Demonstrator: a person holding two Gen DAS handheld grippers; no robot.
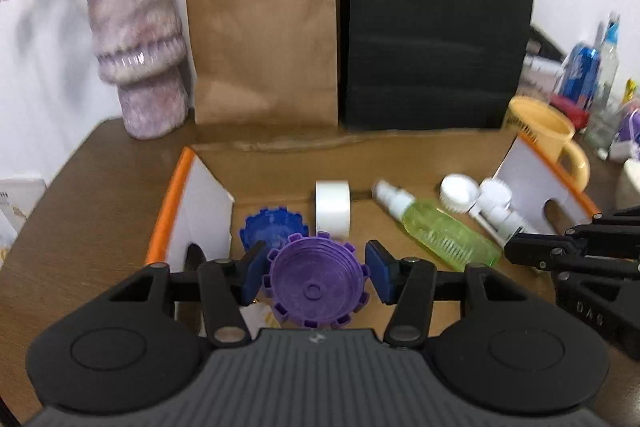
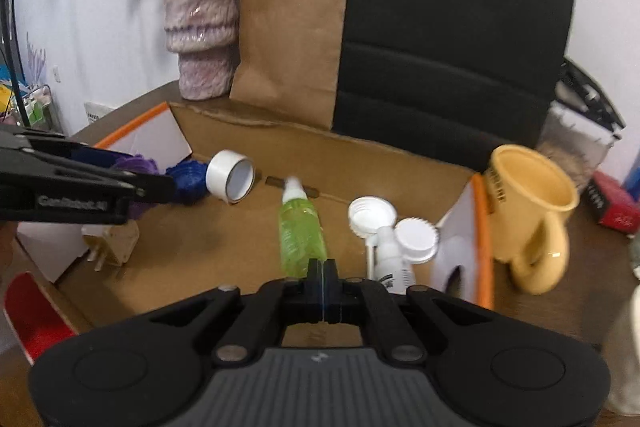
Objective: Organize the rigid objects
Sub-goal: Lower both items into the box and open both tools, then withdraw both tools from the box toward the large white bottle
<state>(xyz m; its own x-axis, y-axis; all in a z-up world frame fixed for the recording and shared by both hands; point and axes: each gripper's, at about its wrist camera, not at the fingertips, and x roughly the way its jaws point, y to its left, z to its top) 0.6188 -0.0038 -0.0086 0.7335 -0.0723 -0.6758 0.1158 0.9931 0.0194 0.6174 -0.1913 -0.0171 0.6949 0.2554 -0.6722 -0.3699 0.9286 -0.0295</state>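
My left gripper (image 1: pixel 318 273) is shut on a purple toothed cap (image 1: pixel 316 283), its blue pads (image 1: pixel 378 271) pressing both sides, above the near left of an open cardboard box (image 1: pixel 280 167). In the box lie a blue toothed cap (image 1: pixel 272 227), a white tape roll (image 1: pixel 333 209), a green spray bottle (image 1: pixel 444 231), two white lids (image 1: pixel 460 193) and a small white bottle (image 1: pixel 500 215). My right gripper (image 2: pixel 322 267) is shut with nothing in it, hovering over the green spray bottle (image 2: pixel 300 231). The left gripper (image 2: pixel 160 187) enters the right wrist view from the left.
A purple vase (image 1: pixel 140 67) with flowers, a brown paper bag (image 1: pixel 264 39) and a black bag (image 1: pixel 436 27) stand behind the box. A yellow mug (image 2: pixel 532 211) stands outside the box's right flap (image 2: pixel 484 227). A beige plug (image 2: pixel 114 239) lies at the box's near left.
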